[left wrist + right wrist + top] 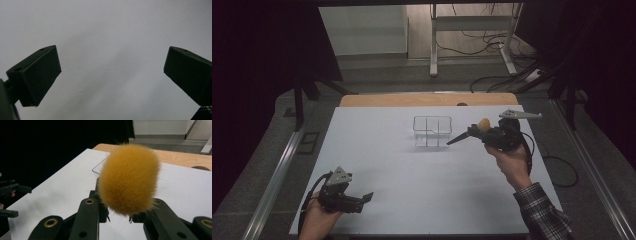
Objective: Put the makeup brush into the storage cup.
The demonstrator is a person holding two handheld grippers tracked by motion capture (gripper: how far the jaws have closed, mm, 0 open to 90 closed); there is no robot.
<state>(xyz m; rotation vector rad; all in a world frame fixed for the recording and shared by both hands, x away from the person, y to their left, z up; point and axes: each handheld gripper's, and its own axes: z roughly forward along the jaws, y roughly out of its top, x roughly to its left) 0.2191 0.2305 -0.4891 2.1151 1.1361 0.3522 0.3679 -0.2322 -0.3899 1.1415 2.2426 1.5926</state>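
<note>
Our left gripper (362, 199) rests low near the front left corner of the surface (412, 200), held in our left hand (318, 220), which enters from the bottom edge. Its fingers (37, 75) stand wide apart with nothing between them. Our right gripper (457, 138) is raised above the right half of the surface, gripped from below by our right hand (512, 162); the forearm in a plaid sleeve (542, 212) rises from the front right corner. Its fingers (87, 217) are closed together and point toward the left edge.
</note>
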